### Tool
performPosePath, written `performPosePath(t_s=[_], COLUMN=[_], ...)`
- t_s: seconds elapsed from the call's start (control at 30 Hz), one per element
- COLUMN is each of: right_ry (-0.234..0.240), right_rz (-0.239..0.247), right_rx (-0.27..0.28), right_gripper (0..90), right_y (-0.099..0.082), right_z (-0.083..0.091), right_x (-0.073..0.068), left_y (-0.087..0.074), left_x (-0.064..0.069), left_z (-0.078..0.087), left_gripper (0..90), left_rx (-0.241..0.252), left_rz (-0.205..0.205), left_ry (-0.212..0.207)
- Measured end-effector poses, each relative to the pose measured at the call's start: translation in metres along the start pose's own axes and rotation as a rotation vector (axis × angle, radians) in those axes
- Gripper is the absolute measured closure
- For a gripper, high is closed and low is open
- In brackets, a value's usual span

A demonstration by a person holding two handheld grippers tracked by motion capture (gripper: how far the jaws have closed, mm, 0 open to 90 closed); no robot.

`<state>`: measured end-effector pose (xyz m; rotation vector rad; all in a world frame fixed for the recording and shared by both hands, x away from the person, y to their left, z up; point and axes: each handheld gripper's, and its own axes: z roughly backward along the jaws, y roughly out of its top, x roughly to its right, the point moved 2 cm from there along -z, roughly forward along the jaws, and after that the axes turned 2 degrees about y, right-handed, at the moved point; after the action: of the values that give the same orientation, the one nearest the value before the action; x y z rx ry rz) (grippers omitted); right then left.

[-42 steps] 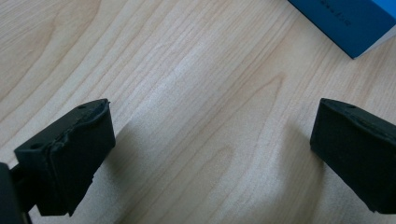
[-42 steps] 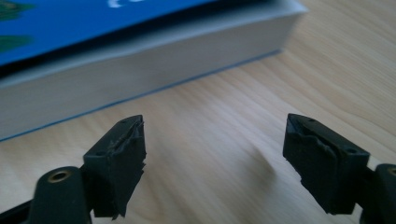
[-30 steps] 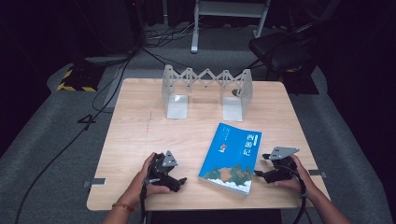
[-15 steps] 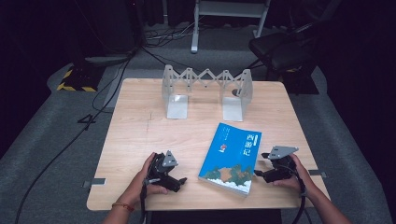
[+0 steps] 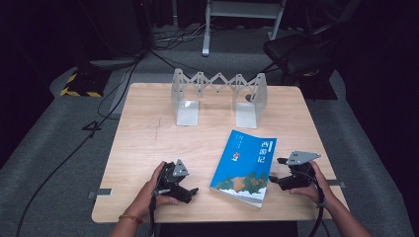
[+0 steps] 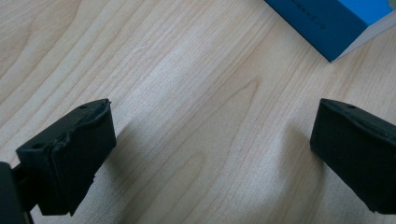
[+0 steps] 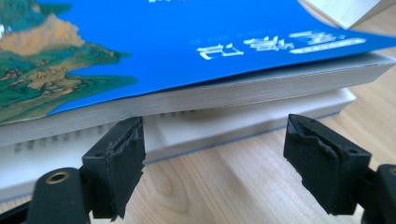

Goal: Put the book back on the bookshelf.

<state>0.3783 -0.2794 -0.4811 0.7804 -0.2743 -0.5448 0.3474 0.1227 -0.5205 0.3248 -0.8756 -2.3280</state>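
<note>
While both grippers rested low at the near edge of the table, the following was recorded.

Work surface: light wooden table (image 5: 148, 143), rectangular, with a folding grey metal bookend rack (image 5: 220, 96) standing near its far edge.

Task object: thick blue paperback book (image 5: 245, 165) with white title characters and a landscape picture on its cover, lying flat, cover up, on the near right part of the table.

Book long axis: ran from the far side to the near side of the table, slightly skewed, the near end leaning toward the left gripper. The title end pointed at the rack; the picture end pointed at the person.

Right gripper (image 5: 274, 172): jaws stood apart, holding nothing. In the right gripper view its two black pads (image 7: 122, 161) faced the page edge of the book (image 7: 196, 100) squarely, just short of it; contact could not be confirmed. The front cover lifted slightly off the page block on this side.

Left gripper (image 5: 190, 194): jaws stood wide apart, empty, over bare wood. In the left gripper view only a corner of the book (image 6: 327, 23) appeared ahead and to one side, clearly apart from the pads (image 6: 70, 154).

Nearer hand: the right, judged best placed to act on the page edge.

Governing relation: the book lay between the two grippers, its long page edge running across the right gripper's line of approach.
</note>
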Motion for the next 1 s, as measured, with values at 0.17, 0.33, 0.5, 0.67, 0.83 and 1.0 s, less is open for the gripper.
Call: performPosePath(t_s=[0.17,0.33,0.5,0.67,0.83,1.0], right_ry=[0.005,0.007,-0.001,-0.009,-0.007,-0.008], right_rz=[-0.022,-0.026,-0.035,-0.043,-0.040,-0.038], right_rx=[0.029,0.058,0.090,0.102,0.102,0.104], right_gripper=[21.0,21.0,21.0,21.0,20.9,20.5], right_y=[0.007,0.019,0.030,0.039,0.040,0.040], right_z=[0.002,0.003,0.004,0.003,0.003,0.003], right_x=[0.000,-0.001,-0.002,-0.003,-0.002,-0.002], left_y=[-0.002,0.003,0.019,0.039,0.054,0.074], left_x=[0.001,0.004,0.021,0.045,0.064,0.092], left_z=[0.003,0.007,0.011,0.006,-0.003,-0.018], left_gripper=[3.3,18.5,16.0,16.7,18.0,20.2], left_rx=[-0.003,-0.009,0.037,0.067,0.089,0.114], left_rz=[-0.003,0.009,-0.026,-0.075,-0.109,-0.181], left_ry=[-0.002,-0.012,-0.068,-0.106,-0.123,-0.156])
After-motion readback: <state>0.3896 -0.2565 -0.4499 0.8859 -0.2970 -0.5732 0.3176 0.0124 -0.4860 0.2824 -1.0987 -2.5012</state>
